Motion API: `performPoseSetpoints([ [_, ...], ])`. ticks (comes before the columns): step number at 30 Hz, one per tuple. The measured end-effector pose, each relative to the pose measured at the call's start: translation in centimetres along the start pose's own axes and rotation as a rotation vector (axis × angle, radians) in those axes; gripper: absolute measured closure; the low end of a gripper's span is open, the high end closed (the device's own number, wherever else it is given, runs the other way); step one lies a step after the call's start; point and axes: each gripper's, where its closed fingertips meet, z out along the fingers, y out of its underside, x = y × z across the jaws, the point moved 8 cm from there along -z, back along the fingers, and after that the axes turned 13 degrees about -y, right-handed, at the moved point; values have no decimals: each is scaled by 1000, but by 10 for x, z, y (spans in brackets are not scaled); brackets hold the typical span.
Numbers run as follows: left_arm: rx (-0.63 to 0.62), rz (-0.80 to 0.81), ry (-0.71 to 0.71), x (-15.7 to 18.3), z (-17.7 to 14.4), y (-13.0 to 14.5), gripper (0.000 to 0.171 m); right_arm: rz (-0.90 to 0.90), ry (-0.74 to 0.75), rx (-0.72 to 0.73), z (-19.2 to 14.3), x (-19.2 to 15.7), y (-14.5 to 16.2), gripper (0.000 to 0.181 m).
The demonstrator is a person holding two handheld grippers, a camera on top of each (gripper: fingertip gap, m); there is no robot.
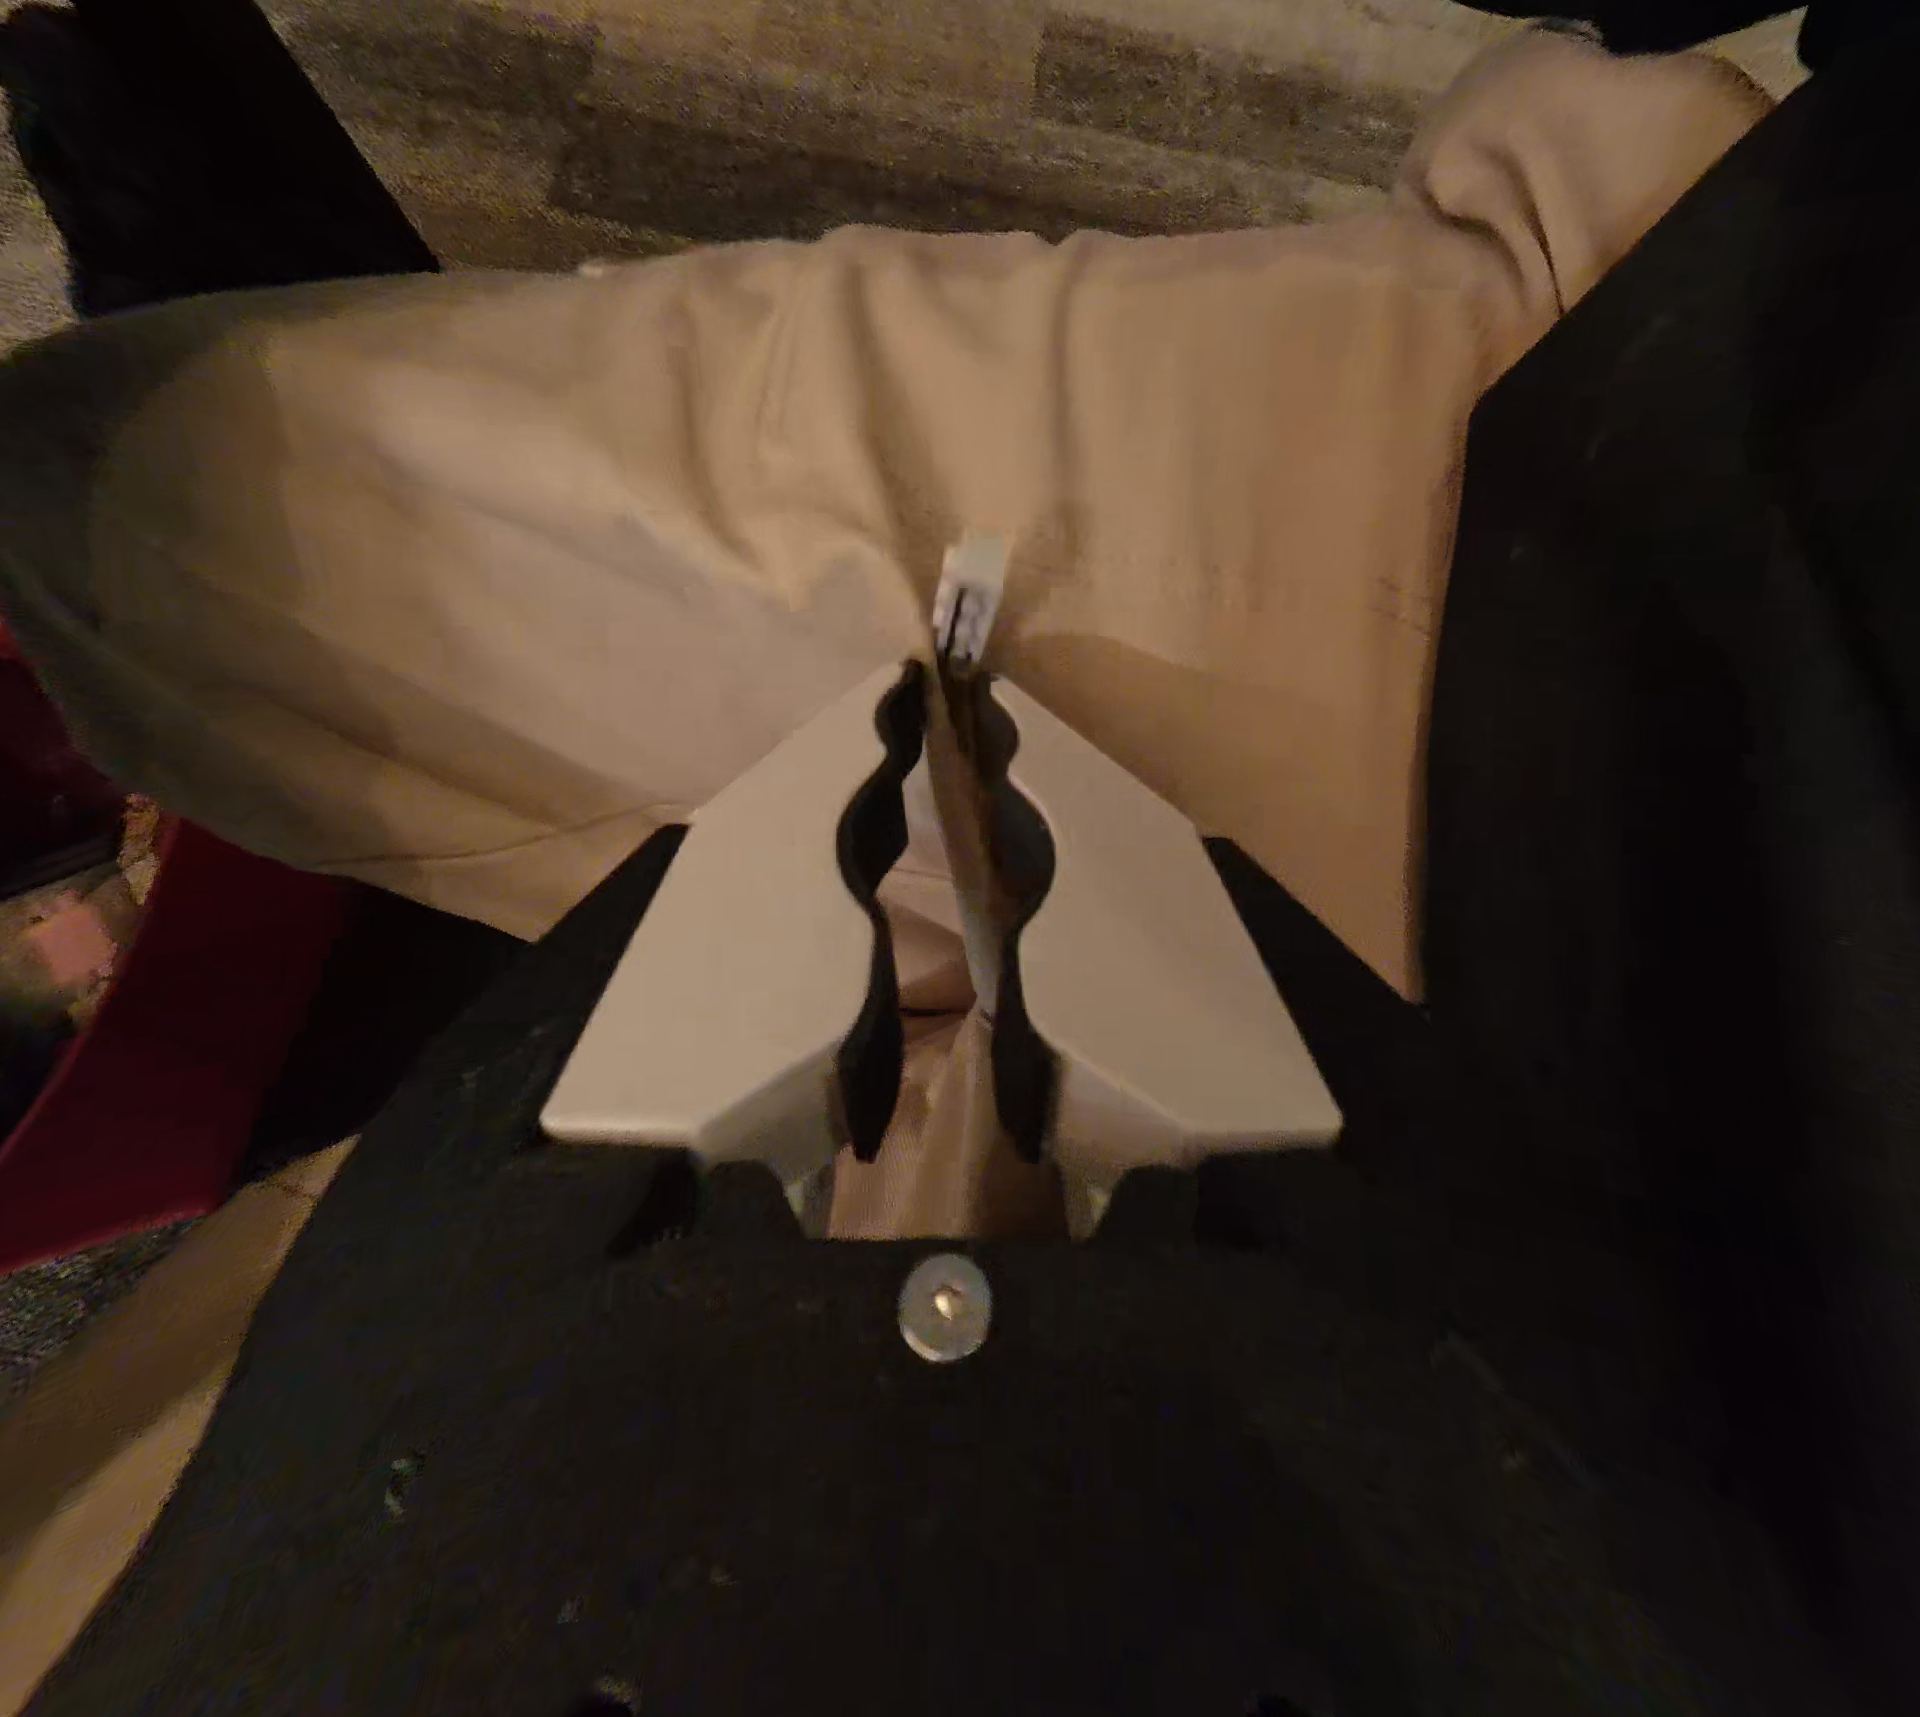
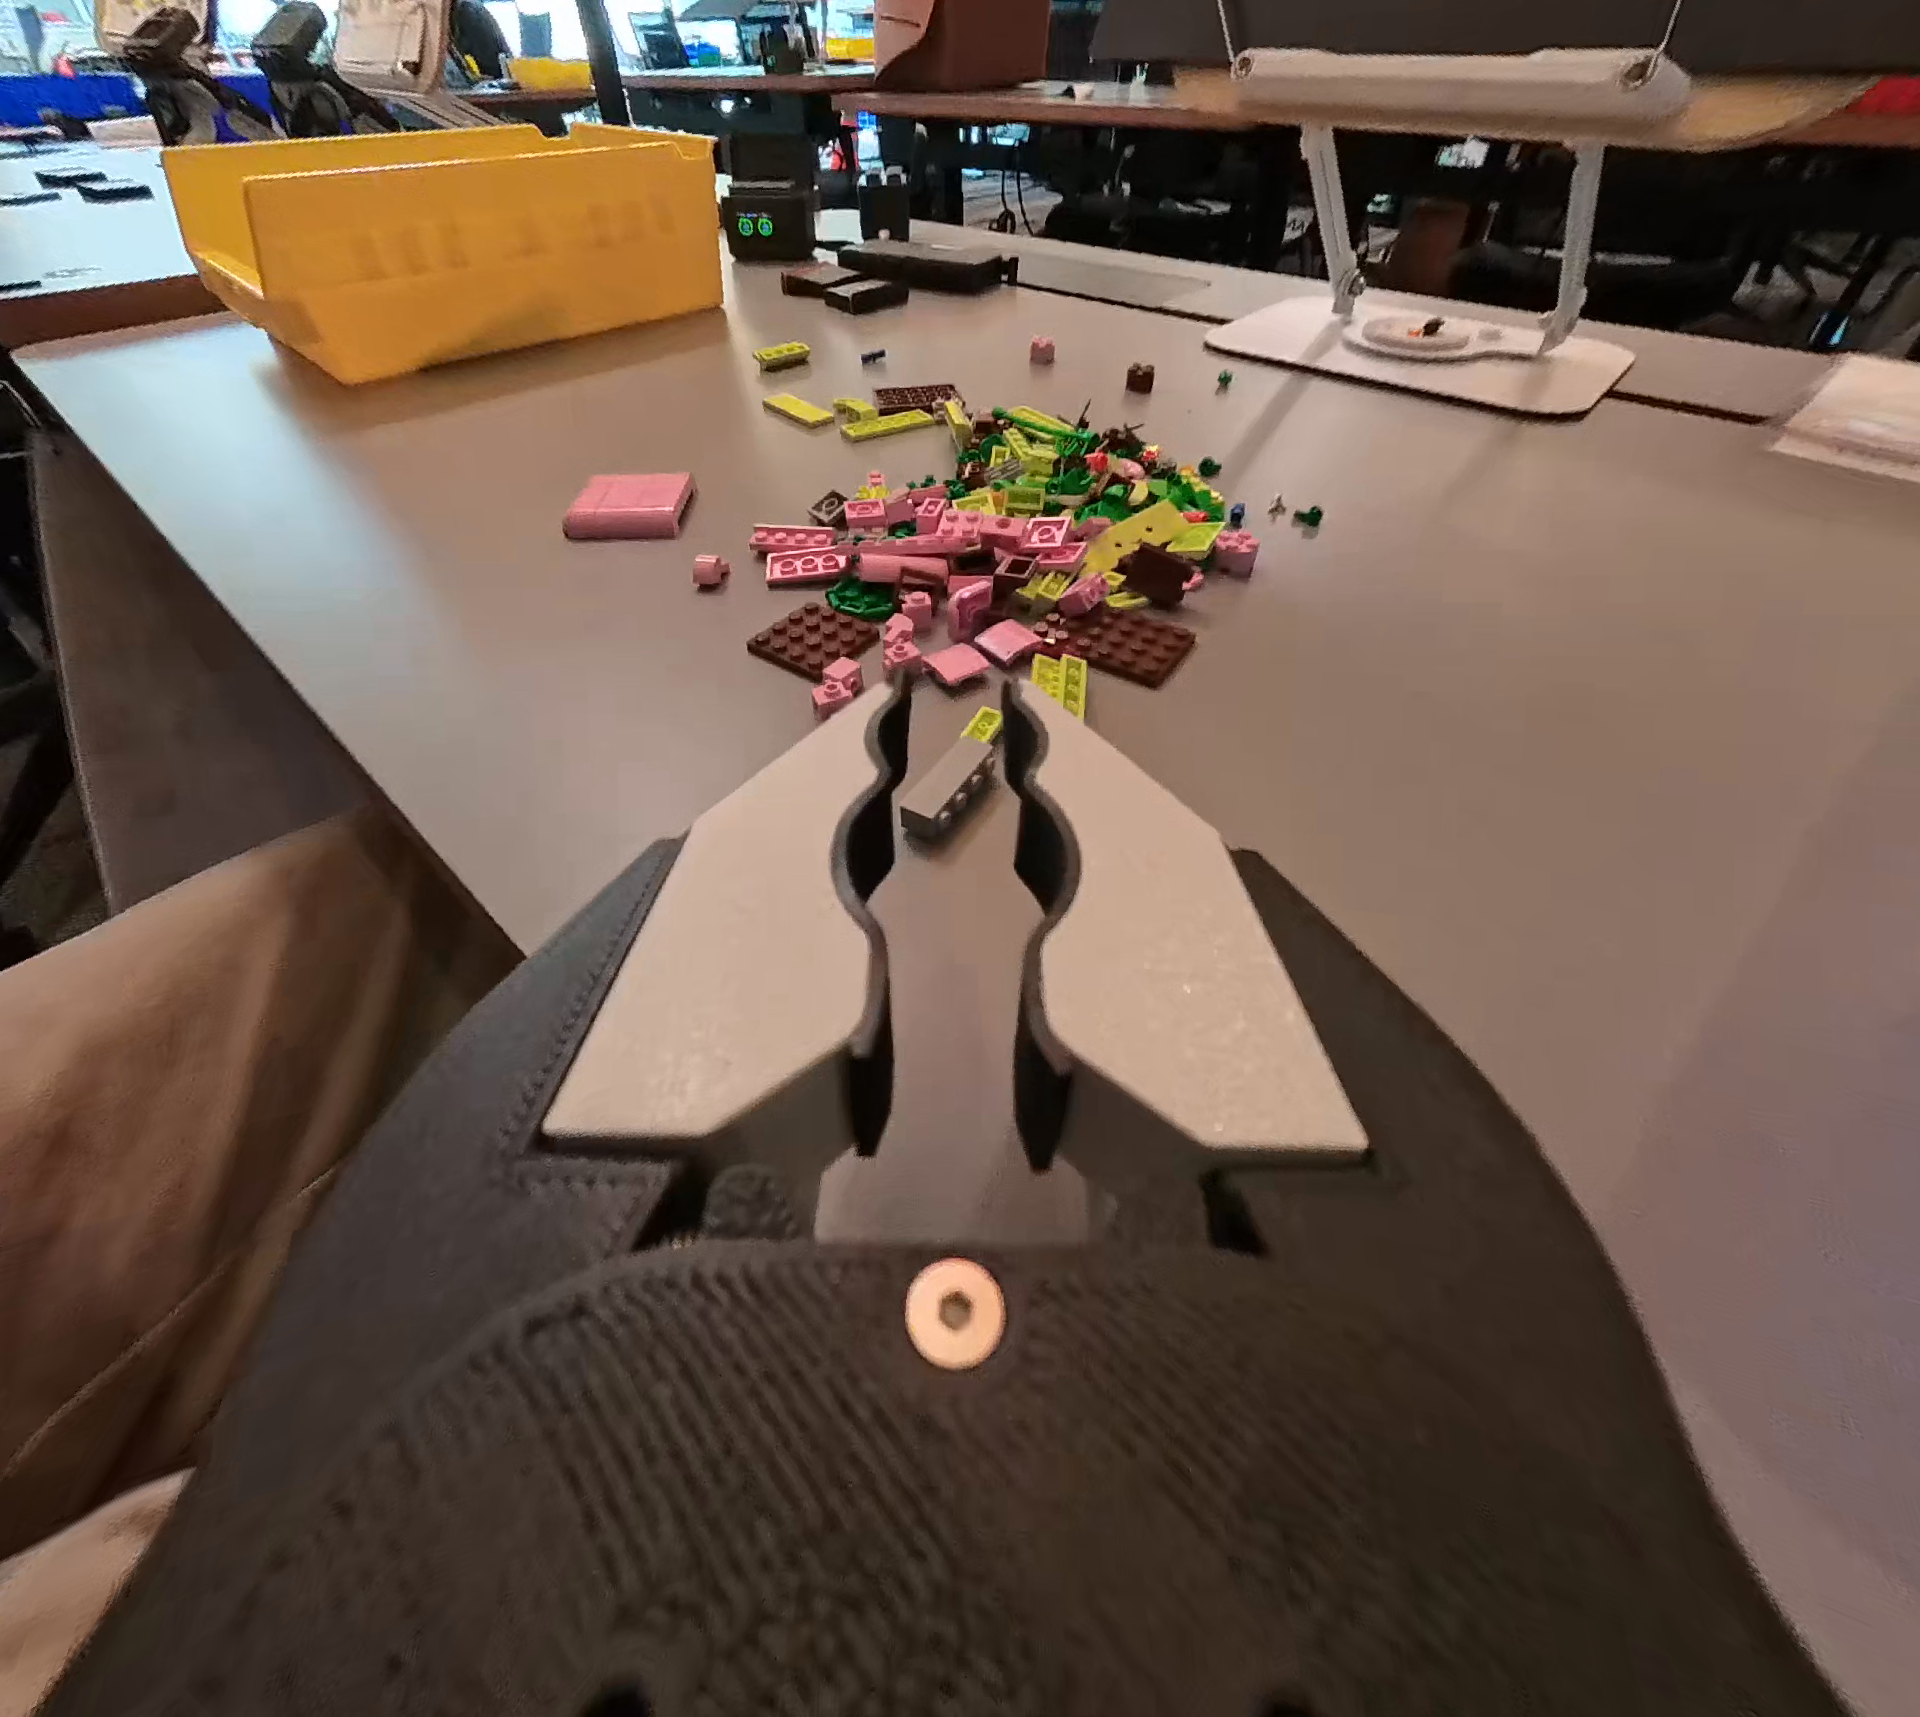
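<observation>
In the left wrist view my left gripper (image 1: pixel 951 670) points down, below the table, at a person's beige trousers (image 1: pixel 623 524). Its jaws are shut on a thin, flat pale piece (image 1: pixel 971 597) held edge-on; its white tip sticks out past the fingertips. In the right wrist view my right gripper (image 2: pixel 956 696) is low over the grey table (image 2: pixel 416 628). It is shut on a small grey studded brick (image 2: pixel 951 800) that sits slanted between the fingers. Just ahead lies a heap of pink, lime, green and brown bricks (image 2: pixel 997 545).
A yellow bin (image 2: pixel 447 244) stands at the back left, with a pink block (image 2: pixel 629 506) in front of it. A white stand (image 2: pixel 1423 337) holding a black board is at the back right. Carpet (image 1: pixel 727 57) lies under the table. The beige trousers (image 2: pixel 156 1096) show at the table's near-left edge. Left tips to right tips: about 30 cm.
</observation>
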Motion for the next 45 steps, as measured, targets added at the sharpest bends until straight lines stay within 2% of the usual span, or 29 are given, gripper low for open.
performPoseSetpoints([
  [4,52,-107,56,-12,-6,-4,169,40,-12,2,0,3,-1,166],
  [6,55,-150,111,-15,-6,-5,153,61,-29,-14,1,4,-1,165],
  [8,59,-155,105,-17,-2,-8,140,87,-44,-37,3,6,0,164],
  [13,112,-64,72,-13,5,-23,142,116,-59,-55,5,8,1,163],
  [15,111,-52,114,-9,5,-25,148,118,-62,-53,5,8,1,163],
  [18,7,-65,158,-3,13,-16,150,119,-68,-67,6,7,2,163],
  [21,-60,-86,100,-3,23,-9,145,113,-69,-84,7,6,3,162],
  [25,-90,-135,168,0,24,-8,158,116,-85,-90,7,4,2,161],
  [30,40,-254,201,-18,8,-22,161,130,-135,-33,5,2,-11,161],
  [34,257,-369,109,-79,-38,-54,162,10,-128,-21,15,17,-40,163],
  [36,383,-371,2,-128,-73,-76,162,-85,-129,-53,31,34,-62,163],
  [39,522,-360,-179,-224,-117,-99,162,-196,-194,-83,71,66,-98,162],
  [41,490,-214,-279,-297,-121,-105,162,-216,-277,-96,106,88,-115,158],
  [43,423,-22,-373,-374,-102,-100,162,-206,-320,-124,141,111,-123,155],
  [44,416,-20,-378,-409,-88,-95,162,-206,-335,-145,157,122,-123,153],
  [45,447,-82,-327,-435,-75,-91,162,-207,-340,-155,170,132,-119,153],
])
